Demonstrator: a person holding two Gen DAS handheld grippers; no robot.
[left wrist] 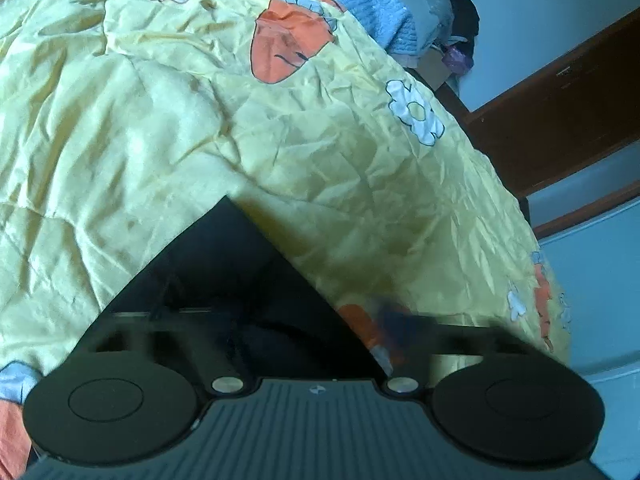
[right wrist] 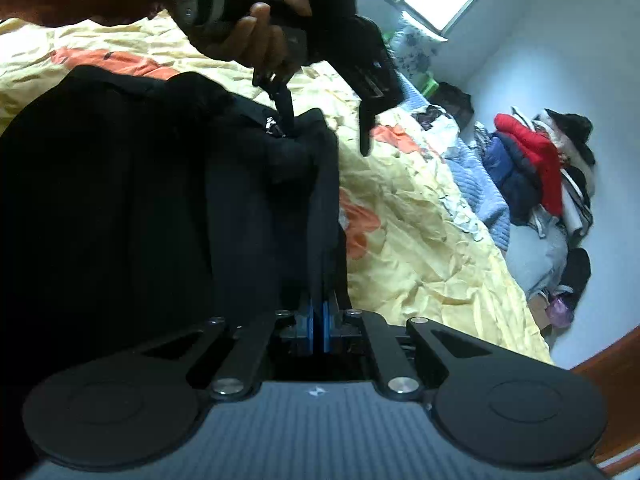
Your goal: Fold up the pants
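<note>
The black pants point(right wrist: 120, 200) hang over the yellow bedspread point(right wrist: 420, 240) and fill the left half of the right wrist view. My right gripper point(right wrist: 318, 320) is shut on a dark edge of the pants between its blue pads. The left gripper point(right wrist: 320, 132) shows in that view above, held by a hand; one finger is pushed into the bunched pants near a zip, the other finger stands apart to the right. In the left wrist view the pants point(left wrist: 224, 280) cover the fingers as a dark triangle, with a blurred blue pad point(left wrist: 394, 320) at the right.
The bed carries a yellow quilt with orange carrots and white flowers point(left wrist: 200, 120). A blue knitted blanket point(left wrist: 372, 12) lies at its far end. A pile of clothes, red and dark blue point(right wrist: 532, 168), sits against the white wall. A brown wooden door frame point(left wrist: 560, 112) is at the right.
</note>
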